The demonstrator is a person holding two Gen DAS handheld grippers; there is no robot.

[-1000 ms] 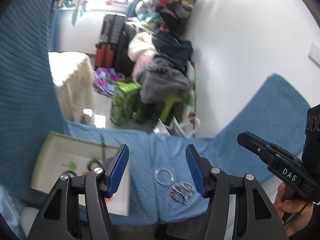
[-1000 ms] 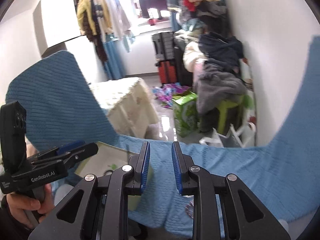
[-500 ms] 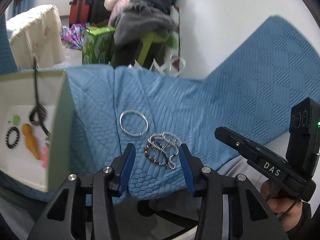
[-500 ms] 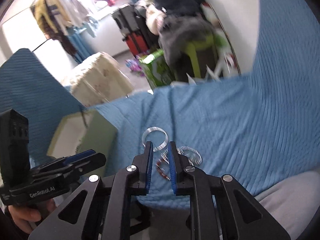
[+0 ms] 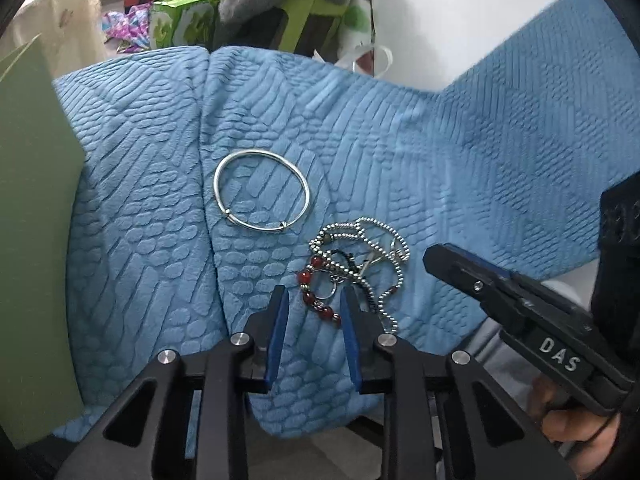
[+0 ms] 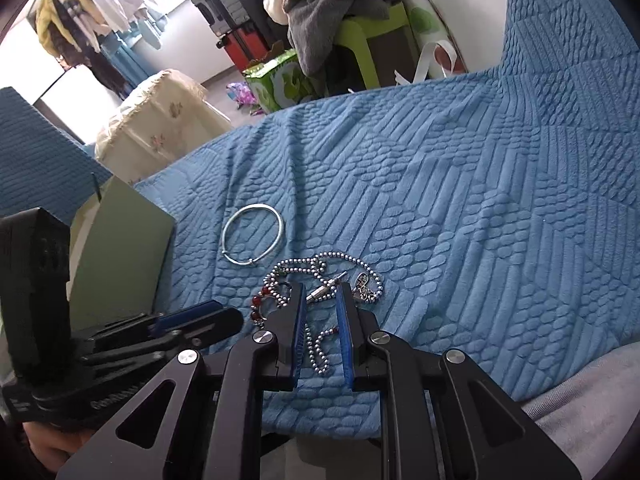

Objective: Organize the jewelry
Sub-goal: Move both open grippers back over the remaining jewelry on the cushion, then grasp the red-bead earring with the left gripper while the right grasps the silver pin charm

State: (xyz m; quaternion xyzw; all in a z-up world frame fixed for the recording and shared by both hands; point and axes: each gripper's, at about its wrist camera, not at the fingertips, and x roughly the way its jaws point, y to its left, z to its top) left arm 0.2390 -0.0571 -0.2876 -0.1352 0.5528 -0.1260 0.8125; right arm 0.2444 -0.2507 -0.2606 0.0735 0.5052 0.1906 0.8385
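Observation:
A silver bangle (image 5: pixel 262 192) lies flat on the blue quilted cover (image 5: pixel 440 152). Just right of it is a tangle of silver ball chain (image 5: pixel 360 252) with red beads (image 5: pixel 314 296). My left gripper (image 5: pixel 315 294) is open, its fingers either side of the red beads, low over the cover. My right gripper (image 6: pixel 321 289) is open, its fingers straddling the chain (image 6: pixel 320 268) near a silver charm (image 6: pixel 362 286). The bangle also shows in the right wrist view (image 6: pixel 253 240). Neither gripper holds anything.
A pale green box (image 5: pixel 32 216) stands at the left, seen side-on, and shows in the right wrist view (image 6: pixel 120 256). Beyond the cover's far edge are a green carton (image 5: pixel 180 20), a green stool with clothes (image 6: pixel 356 28) and a white wall.
Both grippers have dropped closer to the jewelry pile. The left jaws have narrowed around the red beads. The right jaws have opened wider over the chain.

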